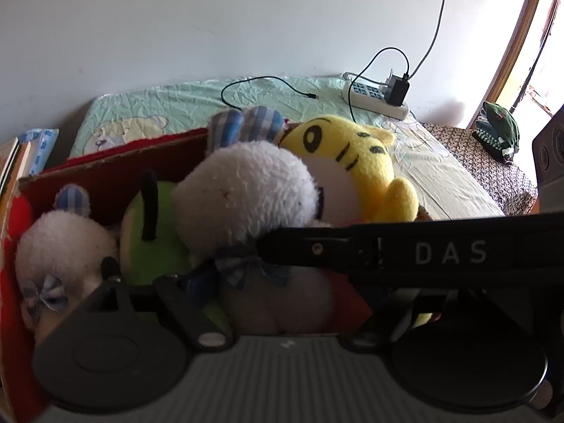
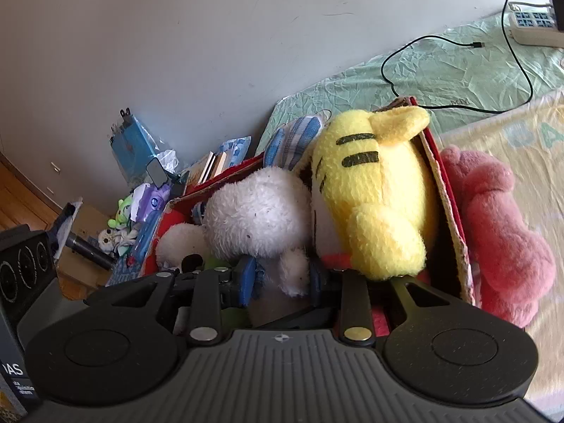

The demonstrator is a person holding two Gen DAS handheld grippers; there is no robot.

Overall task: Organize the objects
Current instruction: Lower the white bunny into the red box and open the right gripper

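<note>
Right wrist view: the right gripper (image 2: 282,278) is clamped on the white plush rabbit's (image 2: 257,208) soft, light limb inside the red cardboard box (image 2: 447,190); the left gripper's state cannot be told.

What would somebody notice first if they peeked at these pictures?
Probably the bright yellow tiger toy, lying at the right end of the red box crammed with soft toys. Right beside it is a big fluffy white toy with blue checked ears, and the right gripper has its fingers on either side of that toy's white limb. Outside the box, a pink plush toy lies on the bed against the box's right wall.
</note>
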